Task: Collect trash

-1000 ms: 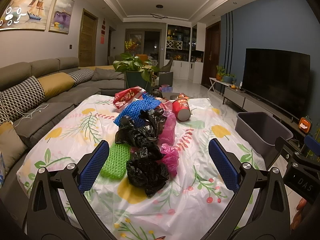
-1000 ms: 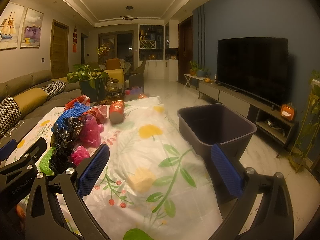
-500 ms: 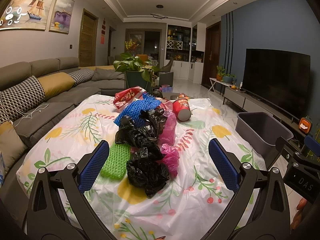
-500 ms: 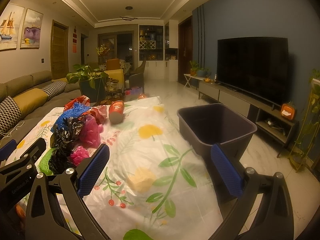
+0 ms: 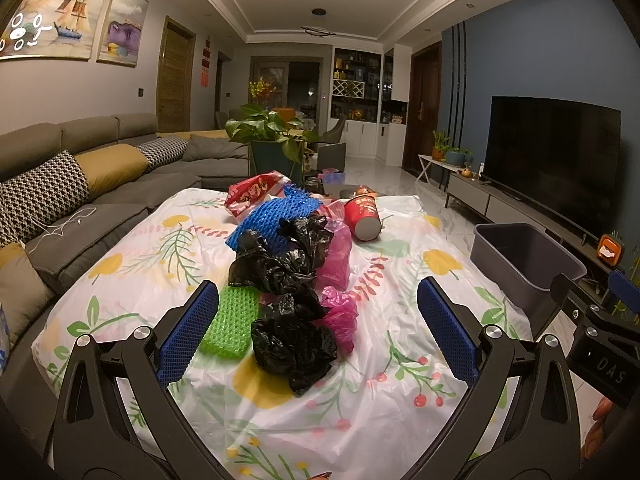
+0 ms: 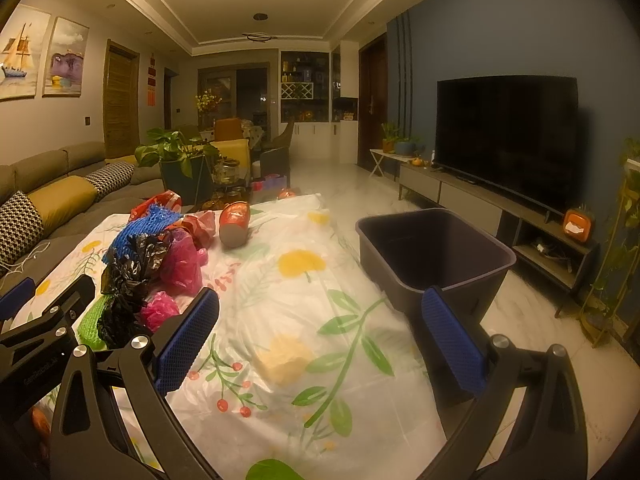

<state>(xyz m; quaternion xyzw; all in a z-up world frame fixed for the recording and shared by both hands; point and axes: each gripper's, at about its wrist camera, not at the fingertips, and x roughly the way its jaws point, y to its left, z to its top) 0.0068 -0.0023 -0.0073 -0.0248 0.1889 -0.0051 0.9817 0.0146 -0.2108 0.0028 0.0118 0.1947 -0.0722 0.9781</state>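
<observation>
A pile of trash lies on the flowered tablecloth point(image 5: 152, 248): black plastic bags point(image 5: 292, 344), pink bags point(image 5: 338, 258), a green foam net point(image 5: 232, 322), a blue foam net point(image 5: 276, 216), a red snack bag point(image 5: 252, 194) and a tipped red cup point(image 5: 362, 218). My left gripper point(image 5: 318, 332) is open and empty, with the nearest black bag between its fingers' line of sight. My right gripper point(image 6: 320, 340) is open and empty over the cloth, right of the pile point(image 6: 160, 256). A dark grey bin point(image 6: 432, 256) stands on the floor at the table's right edge.
A grey sofa point(image 5: 80, 184) with cushions runs along the left. A potted plant point(image 5: 272, 136) stands behind the table. A TV point(image 6: 504, 140) on a low cabinet lines the right wall. A plant stand point(image 6: 616, 264) is at far right.
</observation>
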